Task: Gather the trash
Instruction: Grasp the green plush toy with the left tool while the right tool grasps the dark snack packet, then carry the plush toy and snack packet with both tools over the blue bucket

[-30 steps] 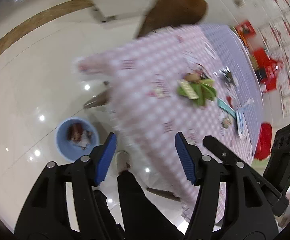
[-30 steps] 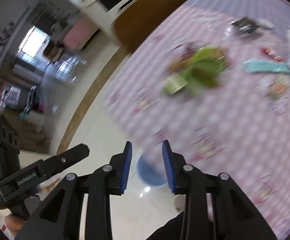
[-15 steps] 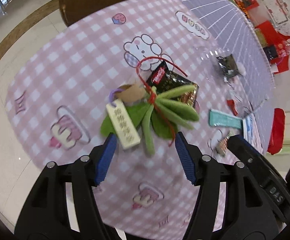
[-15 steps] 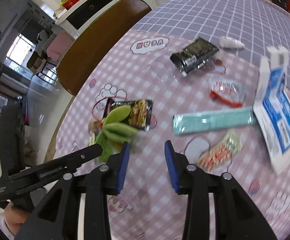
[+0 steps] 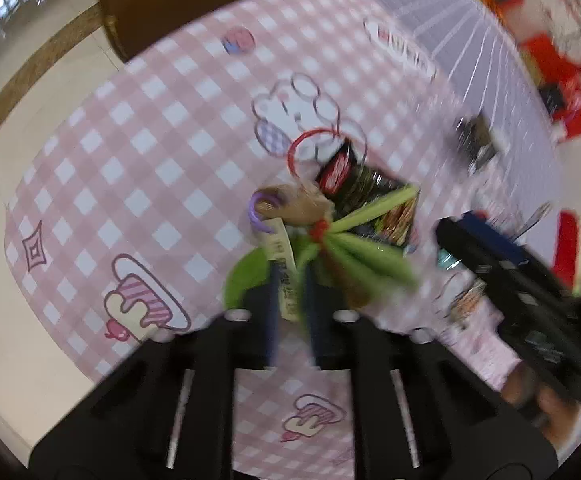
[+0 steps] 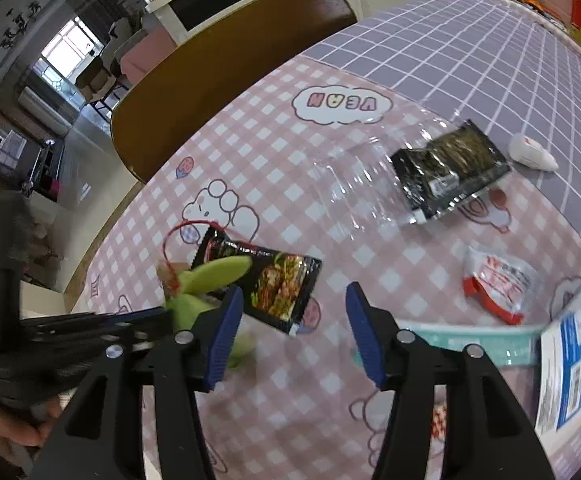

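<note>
Pink checked tablecloth (image 5: 138, 168) holds scattered wrappers: left gripper (image 5: 290, 288) pinches the leafy bundle's tag (image 5: 284, 264), right gripper (image 6: 294, 328) gapes; lifting comes next.

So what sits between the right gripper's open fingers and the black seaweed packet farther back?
In the right wrist view, from the right gripper to the seaweed packet: only bare pink checked tablecloth and crinkled clear plastic.
</note>
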The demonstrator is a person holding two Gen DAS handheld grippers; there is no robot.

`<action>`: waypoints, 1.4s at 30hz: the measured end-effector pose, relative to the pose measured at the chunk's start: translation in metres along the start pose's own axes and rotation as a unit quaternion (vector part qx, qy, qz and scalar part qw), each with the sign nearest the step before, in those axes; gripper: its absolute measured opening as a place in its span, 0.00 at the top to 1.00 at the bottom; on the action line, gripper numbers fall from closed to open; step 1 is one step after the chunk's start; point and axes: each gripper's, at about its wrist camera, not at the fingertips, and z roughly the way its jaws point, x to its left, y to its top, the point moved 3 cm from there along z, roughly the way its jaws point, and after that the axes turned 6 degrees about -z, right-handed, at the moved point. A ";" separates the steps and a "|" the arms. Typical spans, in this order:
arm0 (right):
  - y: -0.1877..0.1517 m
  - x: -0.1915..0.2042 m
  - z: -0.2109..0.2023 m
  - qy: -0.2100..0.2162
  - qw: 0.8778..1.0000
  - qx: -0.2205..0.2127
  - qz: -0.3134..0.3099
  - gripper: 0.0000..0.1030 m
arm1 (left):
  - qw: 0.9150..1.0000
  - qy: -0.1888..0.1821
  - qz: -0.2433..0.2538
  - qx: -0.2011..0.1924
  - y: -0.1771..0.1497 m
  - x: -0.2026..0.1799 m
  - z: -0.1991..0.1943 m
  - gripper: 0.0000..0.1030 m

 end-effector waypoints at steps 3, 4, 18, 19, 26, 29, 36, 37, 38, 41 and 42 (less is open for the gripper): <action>0.007 0.004 0.009 0.004 1.000 0.000 -0.020 0.46 | 0.999 0.001 -0.020 -0.043 0.004 0.012 -0.027 0.95; 0.009 0.006 0.012 0.009 1.000 0.002 -0.025 0.45 | 0.998 0.002 -0.031 -0.055 0.005 0.019 -0.037 0.95; 0.024 0.041 0.056 -0.001 0.987 -0.001 -0.162 0.38 | 0.993 -0.012 -0.087 -0.083 -0.008 0.046 -0.066 0.95; 0.023 0.042 0.056 0.000 0.986 0.001 -0.164 0.39 | 0.993 -0.013 -0.087 -0.083 -0.010 0.046 -0.066 0.95; 0.009 0.060 0.055 -0.010 0.982 0.014 -0.188 0.85 | 0.992 -0.023 -0.086 -0.092 -0.018 0.050 -0.075 0.95; 0.005 0.067 0.048 -0.005 0.984 0.011 -0.175 0.94 | 0.991 -0.025 -0.083 -0.101 -0.024 0.057 -0.085 0.95; -0.016 0.113 0.019 0.055 0.990 0.011 -0.131 0.96 | 0.987 -0.031 -0.095 -0.123 -0.050 0.098 -0.115 0.95; -0.021 0.123 0.016 0.063 0.989 0.013 -0.131 0.96 | 0.987 -0.031 -0.097 -0.124 -0.053 0.104 -0.119 0.95; -0.027 0.136 0.013 0.071 0.989 0.012 -0.131 0.96 | 0.987 -0.027 -0.099 -0.126 -0.061 0.117 -0.124 0.95; -0.042 0.173 0.010 0.090 0.987 0.017 -0.132 0.96 | 0.985 -0.014 -0.113 -0.127 -0.081 0.150 -0.136 0.95; -0.049 0.188 0.011 0.097 0.986 0.021 -0.132 0.96 | 0.984 -0.003 -0.123 -0.127 -0.093 0.169 -0.140 0.95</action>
